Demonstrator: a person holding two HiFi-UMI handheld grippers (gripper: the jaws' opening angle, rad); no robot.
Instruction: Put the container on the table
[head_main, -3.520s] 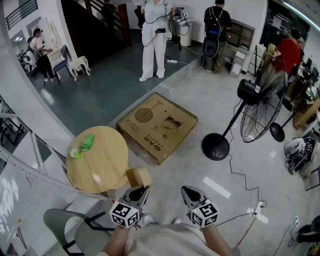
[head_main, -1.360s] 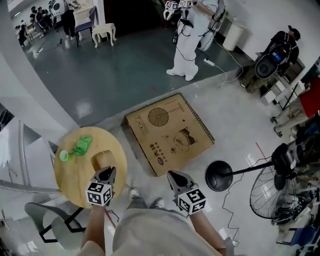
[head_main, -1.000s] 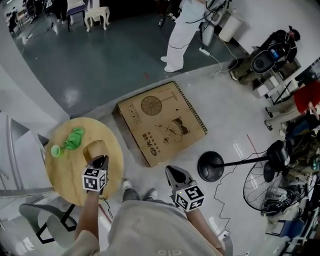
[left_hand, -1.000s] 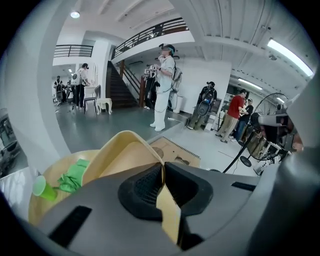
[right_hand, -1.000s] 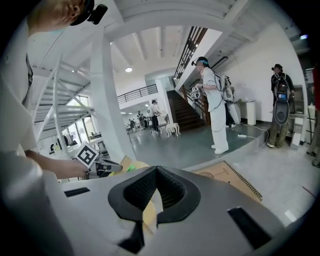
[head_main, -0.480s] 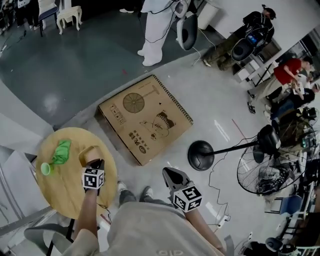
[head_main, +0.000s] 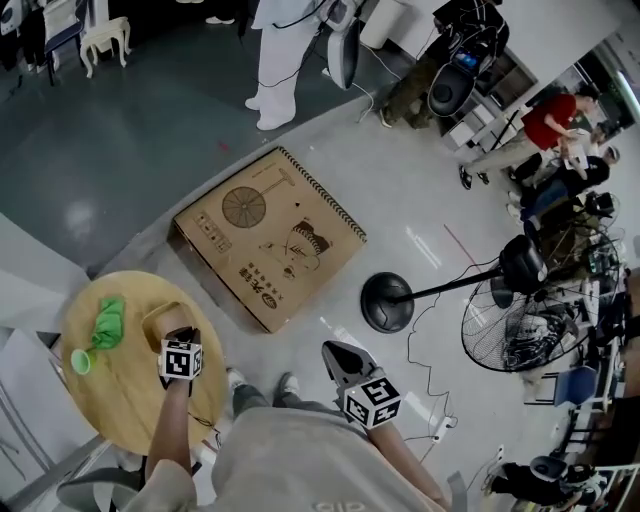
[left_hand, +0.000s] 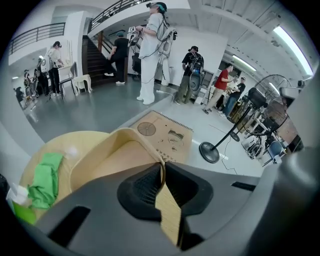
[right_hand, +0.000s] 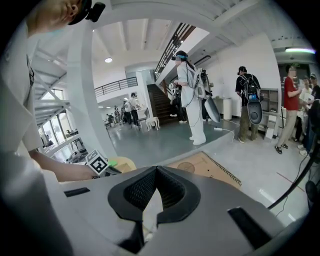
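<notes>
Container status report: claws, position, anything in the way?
Left claw shut on container wall. Right claw shut, empty. Container over round table, contact unclear. Green cloth beside it.

The container (left_hand: 107, 160) looks like smooth pale wood, the table (head_main: 120, 400) matt wood, the box (head_main: 268, 235) cardboard, the floor (head_main: 430, 190) glossy.

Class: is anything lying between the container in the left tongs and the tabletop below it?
Nothing visible does. The container, gripped at its rim by the left tongs, is over bare table; the green cloth and green cup lie off to its side.
</notes>
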